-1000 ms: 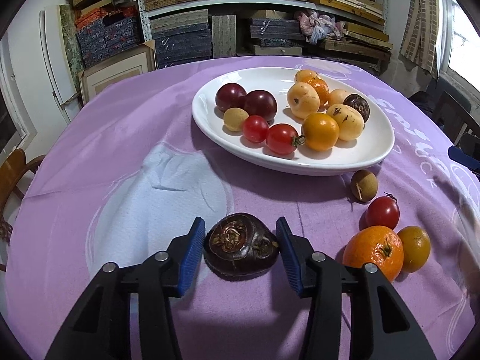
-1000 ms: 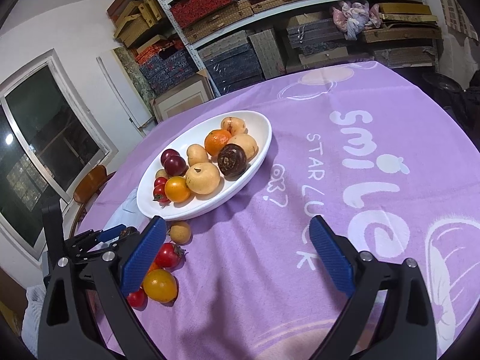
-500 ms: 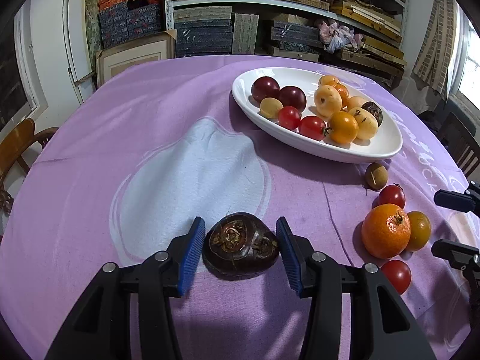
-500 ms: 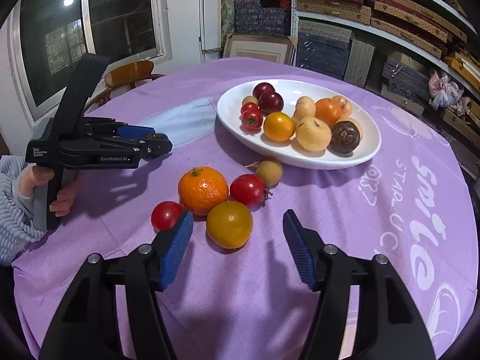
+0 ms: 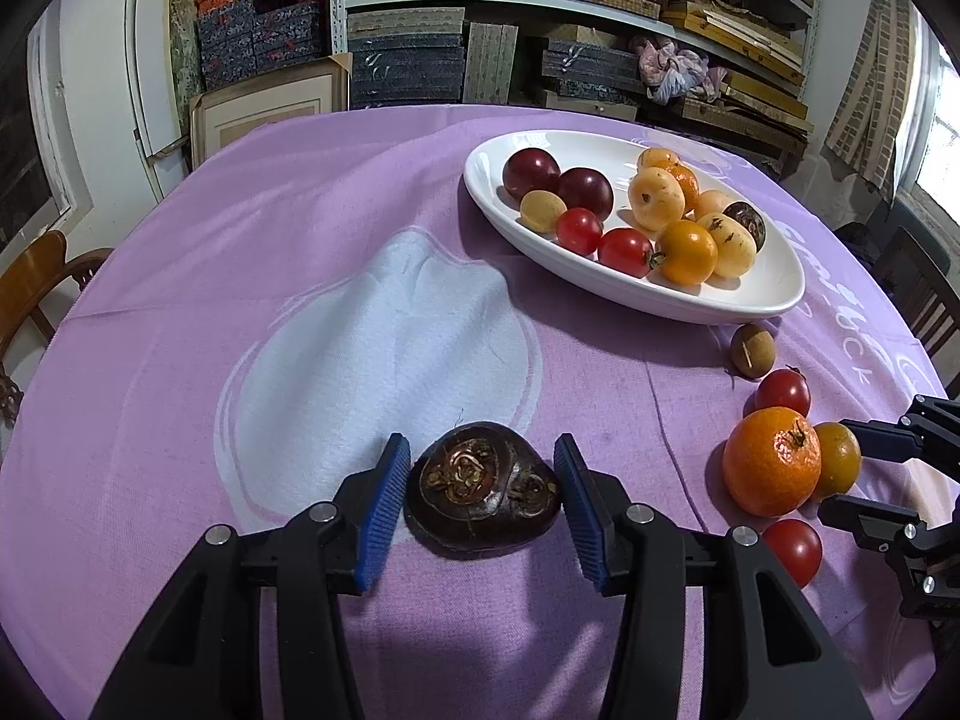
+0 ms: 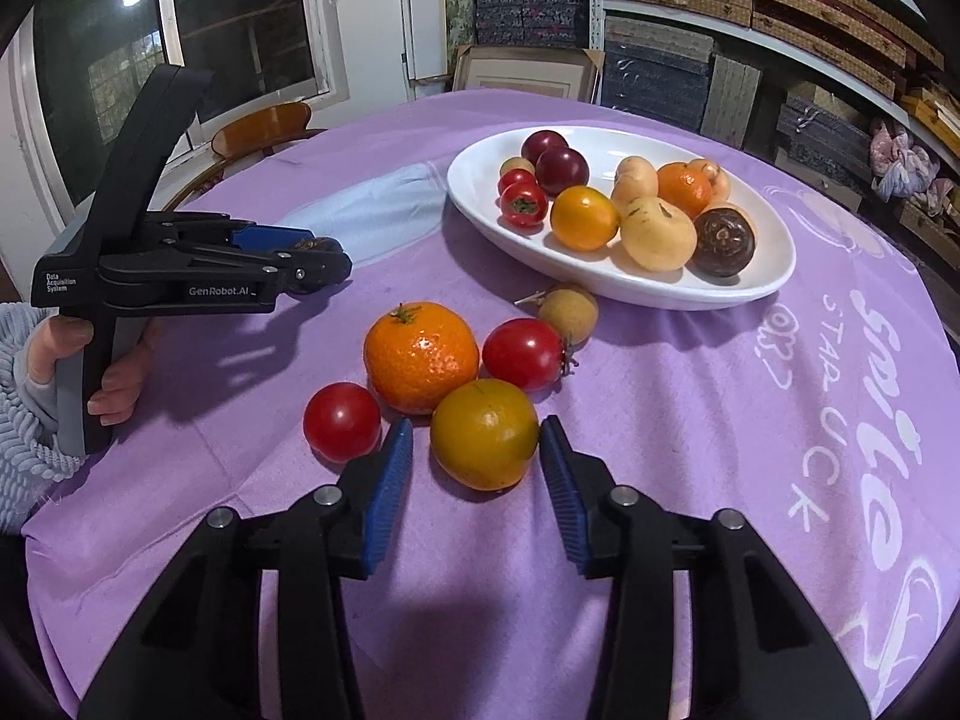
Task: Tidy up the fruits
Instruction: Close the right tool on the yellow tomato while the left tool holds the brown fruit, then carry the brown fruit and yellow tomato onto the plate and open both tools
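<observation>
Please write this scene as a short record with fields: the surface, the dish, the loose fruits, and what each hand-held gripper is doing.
surface: round table under a purple printed cloth
dish: white oval ceramic plate, already holding many fruits
loose fruits: large orange mandarin, two red tomatoes, small tan round fruit
left hand-held gripper: blue pads at both sides of a dark brown wrinkled fruit on the cloth
right hand-held gripper: jaws closing around a yellow-orange round fruit; contact unclear
</observation>
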A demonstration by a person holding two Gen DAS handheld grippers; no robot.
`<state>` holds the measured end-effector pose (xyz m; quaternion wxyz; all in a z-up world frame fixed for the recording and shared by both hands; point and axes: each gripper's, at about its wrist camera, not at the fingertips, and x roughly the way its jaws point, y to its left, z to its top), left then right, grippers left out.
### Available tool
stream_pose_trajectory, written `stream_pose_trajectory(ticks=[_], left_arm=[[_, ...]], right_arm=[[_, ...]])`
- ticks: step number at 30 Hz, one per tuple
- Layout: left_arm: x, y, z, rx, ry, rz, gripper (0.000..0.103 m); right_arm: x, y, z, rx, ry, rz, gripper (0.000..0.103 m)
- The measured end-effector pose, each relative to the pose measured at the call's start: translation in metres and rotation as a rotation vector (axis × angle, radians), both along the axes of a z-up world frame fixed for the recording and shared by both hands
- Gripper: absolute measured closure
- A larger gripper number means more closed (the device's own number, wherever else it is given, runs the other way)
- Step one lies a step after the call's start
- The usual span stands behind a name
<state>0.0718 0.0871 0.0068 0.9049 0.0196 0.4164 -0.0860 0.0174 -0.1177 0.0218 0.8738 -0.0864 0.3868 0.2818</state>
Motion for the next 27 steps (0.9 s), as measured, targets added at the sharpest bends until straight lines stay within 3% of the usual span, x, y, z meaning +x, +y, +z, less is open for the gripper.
stream_pose_trajectory(ticks=[1,8,11,16,20,27], left_arm=[[0.0,0.0,0.0,0.0,0.0,0.0,0.052],[0.0,0.001,0.0,-0.002,0.002,0.0,0.052],[0.0,0.0,-0.001,-0.012,0.005,-0.002,0.053],[-0.007,-0.004,0.004,-0.025,-0.041,-0.019,0.053],[-0.011,-0.015,0.007,-0.021,-0.06,-0.042,0.053],[0.006,-0.031,0.026,-0.056,-0.078,-0.061,0.053]], right_arm=[[0.001,0.0,0.0,-0.001,-0.001,-0.009,0.065],[0.007,-0.004,-0.003,0.015,0.026,-0.033,0.065],[0.007,-0.006,0.0,0.018,0.014,-0.042,0.066],[0.005,-0.034,0.027,0.107,-0.055,-0.11,0.066],[0.017,-0.042,0.017,0.111,-0.014,-0.154,0.066],[0.015,-0.051,0.028,0.137,-0.053,-0.193,0.066]])
